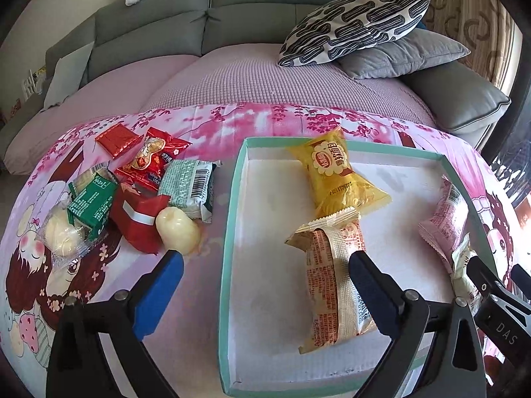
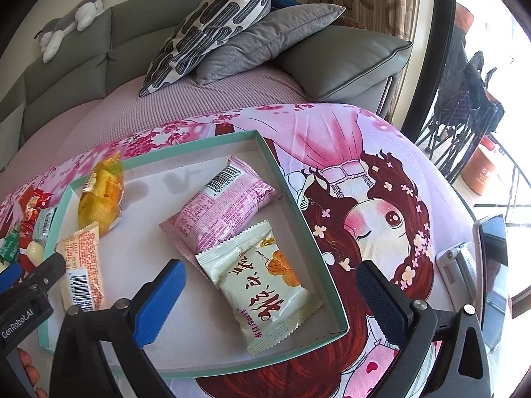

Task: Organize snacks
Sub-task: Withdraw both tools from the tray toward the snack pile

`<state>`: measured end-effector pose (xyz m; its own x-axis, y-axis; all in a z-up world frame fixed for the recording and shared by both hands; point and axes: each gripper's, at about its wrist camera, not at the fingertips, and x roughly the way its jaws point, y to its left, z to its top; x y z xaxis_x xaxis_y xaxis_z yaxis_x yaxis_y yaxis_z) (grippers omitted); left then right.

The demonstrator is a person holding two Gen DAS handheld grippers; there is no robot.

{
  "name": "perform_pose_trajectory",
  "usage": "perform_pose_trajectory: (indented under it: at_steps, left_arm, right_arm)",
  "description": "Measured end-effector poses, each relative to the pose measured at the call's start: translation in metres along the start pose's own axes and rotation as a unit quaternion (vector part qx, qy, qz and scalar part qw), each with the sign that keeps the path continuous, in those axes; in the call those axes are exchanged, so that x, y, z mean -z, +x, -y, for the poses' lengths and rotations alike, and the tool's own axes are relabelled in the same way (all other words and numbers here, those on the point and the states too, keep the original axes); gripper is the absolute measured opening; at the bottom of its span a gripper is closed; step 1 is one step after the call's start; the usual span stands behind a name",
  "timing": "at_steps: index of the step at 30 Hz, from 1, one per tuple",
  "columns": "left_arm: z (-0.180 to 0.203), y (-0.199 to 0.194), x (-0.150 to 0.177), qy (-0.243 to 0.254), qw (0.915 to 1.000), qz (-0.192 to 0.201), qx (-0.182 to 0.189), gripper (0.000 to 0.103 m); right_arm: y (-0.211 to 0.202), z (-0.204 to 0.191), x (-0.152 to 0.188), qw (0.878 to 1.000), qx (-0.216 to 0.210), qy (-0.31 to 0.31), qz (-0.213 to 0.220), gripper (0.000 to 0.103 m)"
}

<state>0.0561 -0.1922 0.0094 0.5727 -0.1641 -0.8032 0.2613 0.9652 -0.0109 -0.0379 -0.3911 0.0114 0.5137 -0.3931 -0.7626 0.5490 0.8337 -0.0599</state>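
A shallow green-rimmed box lies on the pink cartoon cloth. In it lie a yellow packet, an orange-printed packet, a pink packet and a cream packet. A pile of loose snacks lies left of the box: red packets, green packets and a white candy. My left gripper is open and empty over the box's left rim. My right gripper is open and empty above the cream packet.
A grey sofa with a patterned pillow and grey cushion stands behind the table. A phone lies at the table's right edge. A clear-wrapped sweet lies at the pile's left.
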Motion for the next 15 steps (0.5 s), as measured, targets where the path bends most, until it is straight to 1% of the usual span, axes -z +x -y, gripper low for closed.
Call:
perform_pose_trajectory:
  at_steps: [8,15]
  left_arm:
    - [-0.005,0.000,0.000,-0.008,0.9998,0.000,0.020,0.100]
    - [-0.019,-0.006,-0.002,-0.020,0.9995,0.013,0.020,0.100]
  right_arm:
    - [-0.001,-0.004,0.000,1.000,-0.016,0.005,0.007,0.103]
    - [-0.005,-0.020,-0.001,0.999,-0.047,-0.001,0.012,0.103]
